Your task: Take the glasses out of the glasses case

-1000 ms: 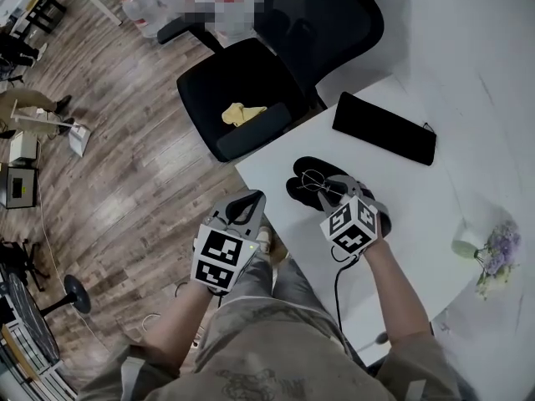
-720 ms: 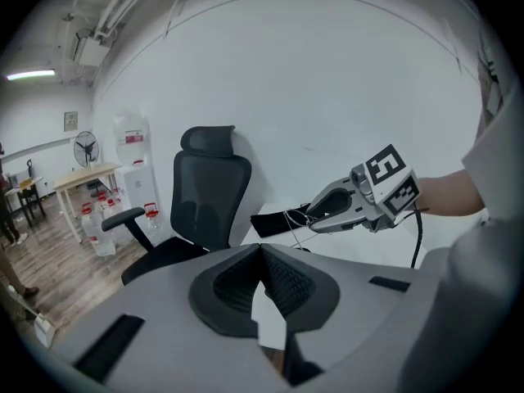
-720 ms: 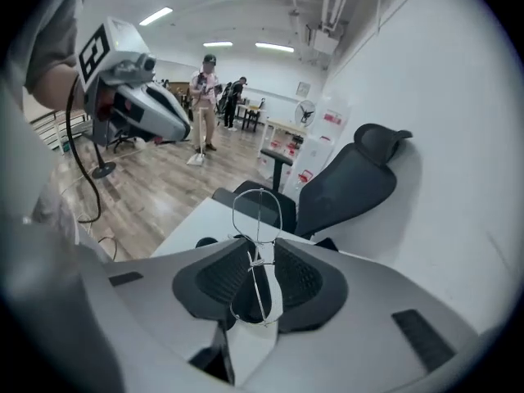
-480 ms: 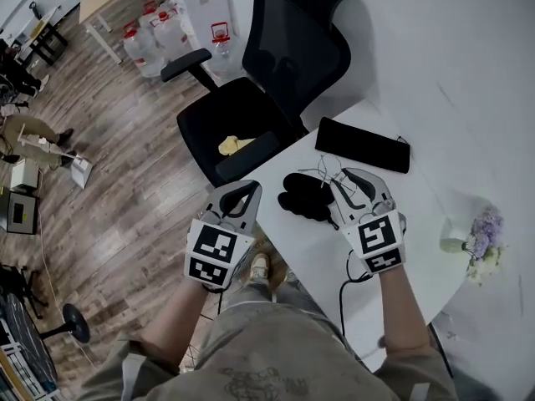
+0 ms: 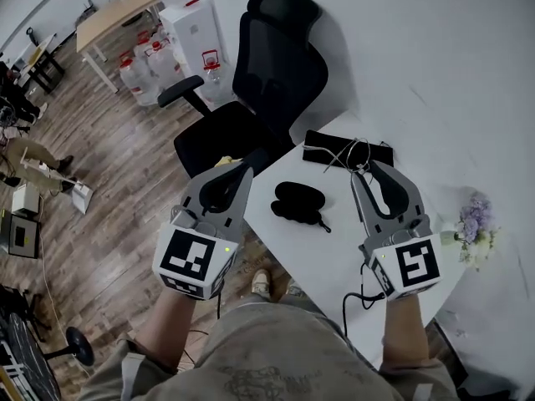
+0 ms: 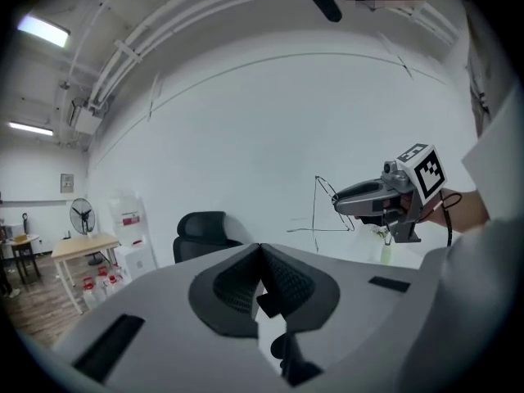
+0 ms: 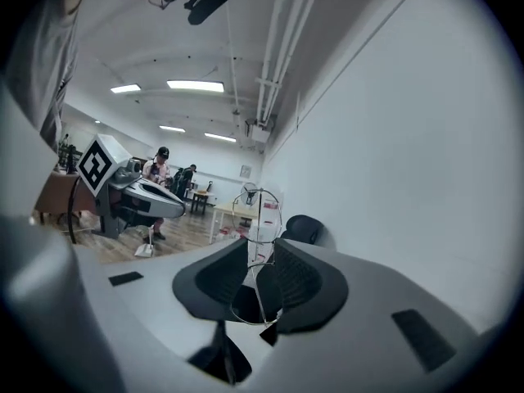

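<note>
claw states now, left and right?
Left claw: closed, empty.
Right claw: closed on the glasses.

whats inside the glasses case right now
No glasses show in the glasses case; the glasses are clamped in the right gripper, above the table. The case's dark interior cannot be made out.
</note>
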Demonstrator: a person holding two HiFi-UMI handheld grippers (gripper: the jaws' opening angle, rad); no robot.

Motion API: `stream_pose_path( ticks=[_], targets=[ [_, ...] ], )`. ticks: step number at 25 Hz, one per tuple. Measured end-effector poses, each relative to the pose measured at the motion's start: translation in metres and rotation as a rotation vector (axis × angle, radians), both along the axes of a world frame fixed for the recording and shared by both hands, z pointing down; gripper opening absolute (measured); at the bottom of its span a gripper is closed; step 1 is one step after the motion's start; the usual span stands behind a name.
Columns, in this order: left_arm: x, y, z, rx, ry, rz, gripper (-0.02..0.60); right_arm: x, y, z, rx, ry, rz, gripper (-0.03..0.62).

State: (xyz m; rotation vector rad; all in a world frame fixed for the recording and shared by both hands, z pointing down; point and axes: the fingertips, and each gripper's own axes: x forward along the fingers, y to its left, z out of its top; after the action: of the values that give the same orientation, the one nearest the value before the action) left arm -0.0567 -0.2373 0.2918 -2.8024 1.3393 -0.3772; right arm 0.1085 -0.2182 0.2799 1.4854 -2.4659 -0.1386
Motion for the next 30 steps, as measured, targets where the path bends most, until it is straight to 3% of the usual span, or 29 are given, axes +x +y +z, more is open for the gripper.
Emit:
stream_pose_path(
  ticks=[3,8,17,30],
  targets=[
    [0.003,0.01,-0.022,0.057,0.013,0.007,0.015,0.008,0.019,-0.019,0.038,-0.047,0.027,0.12],
    [0.006,0.031,-0.033,0.075,0.011,0.018,0.015,0.014,0.051,-0.035,0.068,-0.126,0.044,0.12],
    [0.014,0.052,-0.008,0.001,0.009,0.027,0.015,0.019,0.081,-0.006,-0.022,-0.211,0.054,0.12],
    [0.011,0.062,0.011,-0.029,-0.038,0.01,0.015,0.015,0.079,0.014,-0.07,-0.2,0.022,0.12]
  ],
)
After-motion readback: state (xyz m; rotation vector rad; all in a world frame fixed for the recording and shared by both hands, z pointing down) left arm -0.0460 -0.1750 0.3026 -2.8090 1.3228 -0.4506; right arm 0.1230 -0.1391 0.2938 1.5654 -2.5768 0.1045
